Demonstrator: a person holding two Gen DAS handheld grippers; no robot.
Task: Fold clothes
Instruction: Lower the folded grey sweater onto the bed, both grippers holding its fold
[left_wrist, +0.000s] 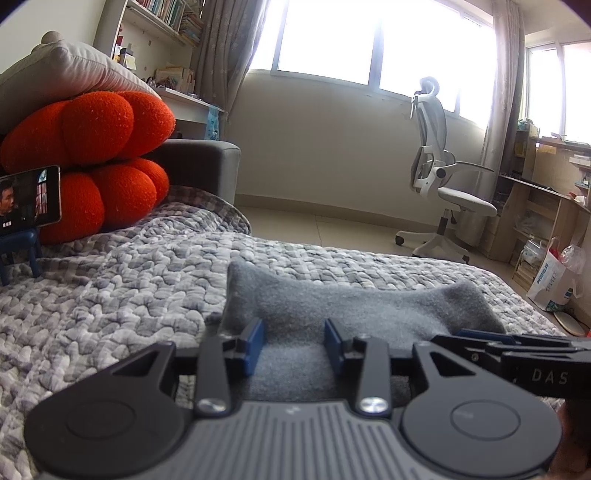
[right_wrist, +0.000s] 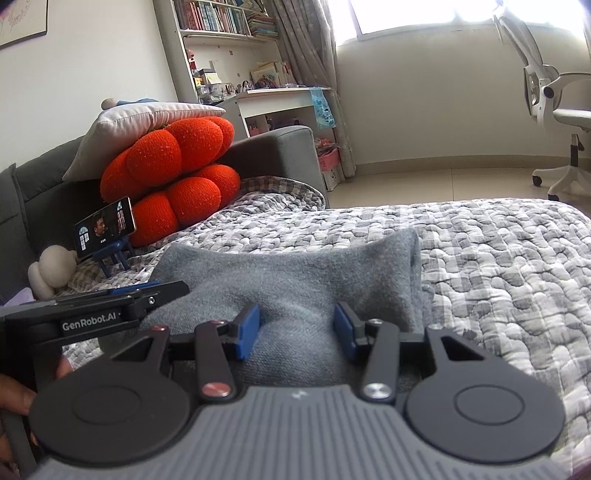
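A grey checked quilt (left_wrist: 129, 280) covers the bed. At its far left end two red cushions (left_wrist: 92, 162) are stacked against a grey sofa arm (left_wrist: 207, 162), with a pale pillow (left_wrist: 70, 70) on top. A phone (left_wrist: 29, 199) with a lit screen stands on a small blue stand (left_wrist: 22, 251) in front of the cushions, and a cream plush (right_wrist: 51, 269) lies left of it in the right wrist view. Beyond the bed are a white office chair (left_wrist: 443, 166), a white shelf (right_wrist: 221, 55) full of books, a wooden desk (left_wrist: 543, 206) and a white bag (left_wrist: 554, 284) on the floor. Nothing lies between the grippers and the garment.

The grey cloth (left_wrist: 351, 306) is a soft knit piece lying on the quilt near its near edge. It is bunched, with a raised ridge across it and two corners standing up at the far side; what kind of garment it is cannot be told.

The left gripper (left_wrist: 293, 345) is held low over the cloth, pointing across the bed, its blue pads apart with cloth showing in the gap but not pinched. The right gripper (right_wrist: 297, 330) sits just beside it in the same low pose, its jaws wide, with a fold of cloth rising between the pads untouched. Each gripper shows from the side in the other's view, resting against the cloth.
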